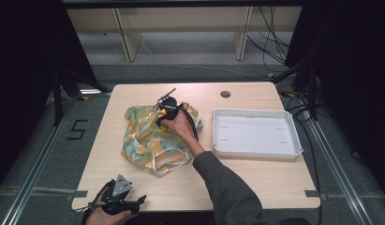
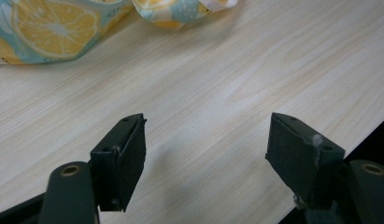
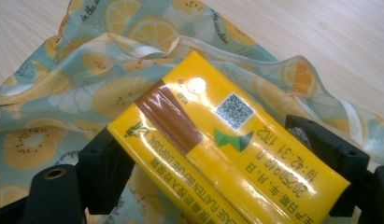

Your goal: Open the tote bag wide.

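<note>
While the right gripper [image 3: 217, 163] clasps a yellow drink carton [image 3: 222, 154] between its two black jaws, low in the centre of the right gripper view, the carton lies slantwise over a lemon-print cloth bag [image 3: 87, 88] that spreads across the upper left of that frame. Seen from the high view, the same right gripper [image 1: 167, 108] sits at the far edge of the bag [image 1: 152, 140], just left of centre, on a pale wooden table [image 1: 255, 183]. Its jaws appear to press both sides of the carton, though the contact is partly hidden by the carton itself. A good lift would likely keep the carton square between the pads, raise it straight up so the slack fabric does not cling, and hold the grip firm on the glossy wrap, which looks slippery. Idle at the lower left of the high view, the left gripper [image 1: 116, 199] rests at the table's near edge; in its own view the left gripper [image 2: 206, 154] stands released, jaws wide apart over bare wood, nothing between them, with the bag's hem [image 2: 54, 28] at the upper left. A white tray [image 1: 255, 112] sits to the right of centre, well apart from the bag, and nothing lies in it. Whether the bag holds anything more cannot be told.
</note>
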The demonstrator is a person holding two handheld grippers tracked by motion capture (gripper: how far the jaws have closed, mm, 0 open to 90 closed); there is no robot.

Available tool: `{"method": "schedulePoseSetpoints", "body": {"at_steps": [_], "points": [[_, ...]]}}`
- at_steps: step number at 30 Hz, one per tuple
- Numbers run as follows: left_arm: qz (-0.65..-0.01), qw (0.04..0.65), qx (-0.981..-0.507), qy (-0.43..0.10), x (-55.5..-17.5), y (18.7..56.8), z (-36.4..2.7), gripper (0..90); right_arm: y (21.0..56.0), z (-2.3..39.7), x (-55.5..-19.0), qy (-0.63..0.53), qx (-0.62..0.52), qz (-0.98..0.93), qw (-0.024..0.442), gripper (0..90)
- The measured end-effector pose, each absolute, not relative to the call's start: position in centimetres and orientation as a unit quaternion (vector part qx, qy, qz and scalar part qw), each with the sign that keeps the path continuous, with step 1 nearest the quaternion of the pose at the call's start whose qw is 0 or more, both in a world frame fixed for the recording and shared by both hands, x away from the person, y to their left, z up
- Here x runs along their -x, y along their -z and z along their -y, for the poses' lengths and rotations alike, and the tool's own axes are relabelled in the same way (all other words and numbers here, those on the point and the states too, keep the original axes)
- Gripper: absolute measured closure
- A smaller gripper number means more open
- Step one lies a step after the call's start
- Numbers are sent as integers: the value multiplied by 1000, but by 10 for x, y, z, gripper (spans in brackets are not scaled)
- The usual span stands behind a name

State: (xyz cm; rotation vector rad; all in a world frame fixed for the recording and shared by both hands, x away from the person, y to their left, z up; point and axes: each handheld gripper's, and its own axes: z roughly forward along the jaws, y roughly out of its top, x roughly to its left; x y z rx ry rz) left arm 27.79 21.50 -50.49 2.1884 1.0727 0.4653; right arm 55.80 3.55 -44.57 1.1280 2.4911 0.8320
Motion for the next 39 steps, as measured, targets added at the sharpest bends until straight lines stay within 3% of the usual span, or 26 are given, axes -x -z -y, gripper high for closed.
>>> {"method": "schedulePoseSetpoints", "body": {"at_steps": [19,20,22,23,24,28,30,35,39], "points": [[-398,316,-841,-184,-279,504,-216,275,394,-32,-537,-316,-332,-876,149,257],[-398,315,-841,-186,-279,505,-215,274,392,-30,-537,-332,-322,-874,149,506],[-399,314,-842,-181,-279,506,-214,274,382,-26,-534,-339,-314,-871,168,515],[-403,315,-841,-175,-279,507,-214,274,378,-25,-533,-354,-318,-870,129,888],[-407,317,-838,-180,-279,508,-212,274,373,-20,-530,-388,-298,-864,116,900],[-407,318,-839,-172,-279,508,-213,267,370,-19,-530,-361,-267,-882,141,878],[-405,320,-838,-175,-280,509,-212,267,376,-19,-529,-359,-279,-884,111,822],[-396,316,-844,-175,-280,508,-213,267,378,-18,-528,-364,-274,-885,102,708],[-403,319,-840,-176,-279,508,-214,254,377,-9,-524,-357,-294,-880,104,515]]}}
